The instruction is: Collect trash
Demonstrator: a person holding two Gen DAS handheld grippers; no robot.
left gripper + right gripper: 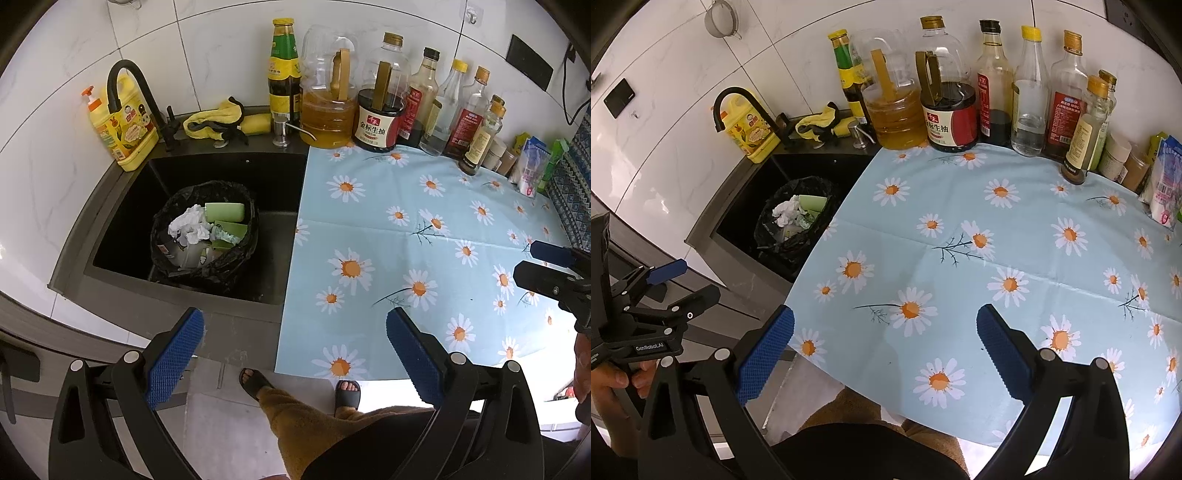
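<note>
Trash [199,230] is sitting in a black bin bag [236,271] inside the dark sink [122,221]. Left gripper [294,360] and right gripper [885,356] are both hanging spread wide, grasping nothing, over the daisy tablecloth [960,236].

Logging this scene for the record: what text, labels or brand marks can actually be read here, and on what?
"金标生抽": white label of the dark soy sauce jug.
"GenRobot.AI": body of the left gripper, as the right wrist view shows it.
Too small or blurred: the red-labelled bottles, the green-labelled bottle, the yellow detergent jug, the packets.
</note>
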